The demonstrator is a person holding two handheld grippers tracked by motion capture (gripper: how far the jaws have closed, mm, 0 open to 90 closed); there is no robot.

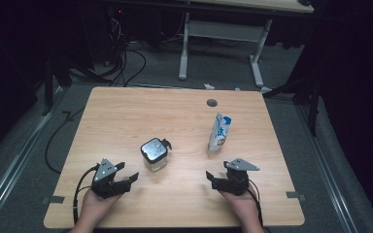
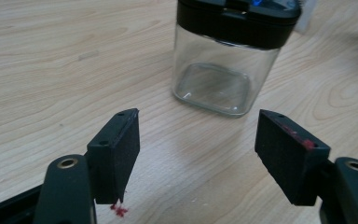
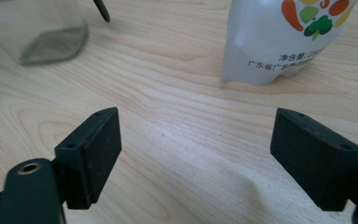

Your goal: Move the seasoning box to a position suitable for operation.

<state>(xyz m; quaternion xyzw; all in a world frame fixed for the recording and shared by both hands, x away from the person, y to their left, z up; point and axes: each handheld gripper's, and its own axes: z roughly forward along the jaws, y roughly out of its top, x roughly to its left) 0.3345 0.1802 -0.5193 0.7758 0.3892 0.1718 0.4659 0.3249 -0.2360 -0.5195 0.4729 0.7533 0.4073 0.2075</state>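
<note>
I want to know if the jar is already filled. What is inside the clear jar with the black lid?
Through the clear wall of the jar, the lower part looks empty and the wooden table shows through it. The black lid covers the top part.

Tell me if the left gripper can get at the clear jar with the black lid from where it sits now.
Probably yes. The left gripper sits open on the table, and the clear jar stands upright just ahead of its jaws with bare wood between them. The white pouch stands well off to the side.
</note>
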